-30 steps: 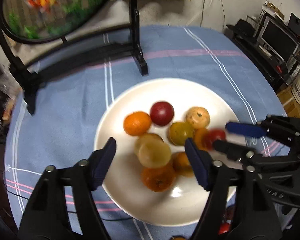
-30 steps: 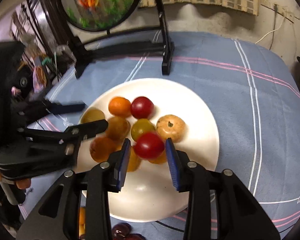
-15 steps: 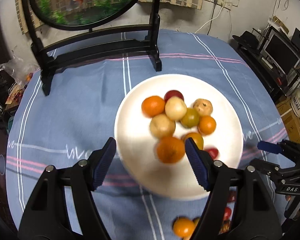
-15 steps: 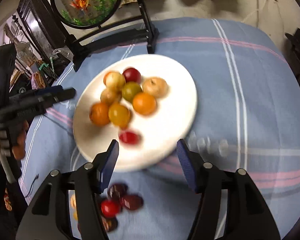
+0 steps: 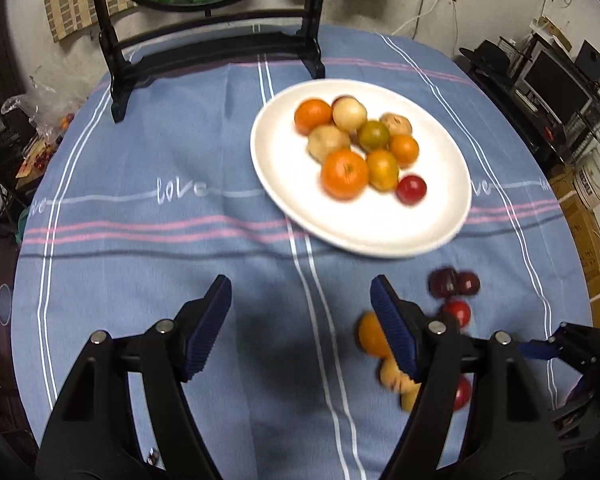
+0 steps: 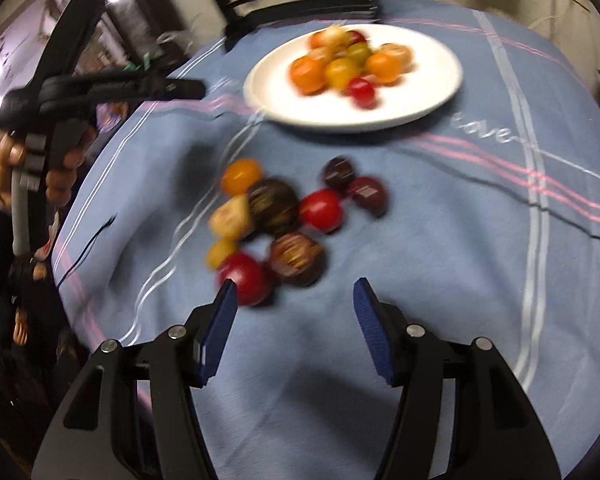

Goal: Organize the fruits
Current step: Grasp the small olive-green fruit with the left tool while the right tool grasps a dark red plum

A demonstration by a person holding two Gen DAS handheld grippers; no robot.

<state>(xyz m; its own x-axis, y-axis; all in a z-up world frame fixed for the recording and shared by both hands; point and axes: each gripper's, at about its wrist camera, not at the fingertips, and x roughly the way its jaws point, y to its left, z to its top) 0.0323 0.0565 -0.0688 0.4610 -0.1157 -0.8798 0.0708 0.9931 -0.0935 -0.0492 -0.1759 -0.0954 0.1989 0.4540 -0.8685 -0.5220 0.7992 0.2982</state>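
Right gripper (image 6: 292, 330): jaws apart, empty, small red fruit (image 5: 411, 189) just released onto white plate (image 5: 284, 184) | left gripper (image 5: 300, 326): wide, empty | both withdrawn from plate toward loose fruit pile (image 6: 284, 216) on blue cloth (image 6: 440, 240) | next pick likely there.

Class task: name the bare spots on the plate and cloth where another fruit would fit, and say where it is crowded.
Free: the plate's near rim, below the red fruit; the blue cloth between plate and black stand. Crowded: the plate's far half, and the loose fruit pile on the cloth in front of the plate.
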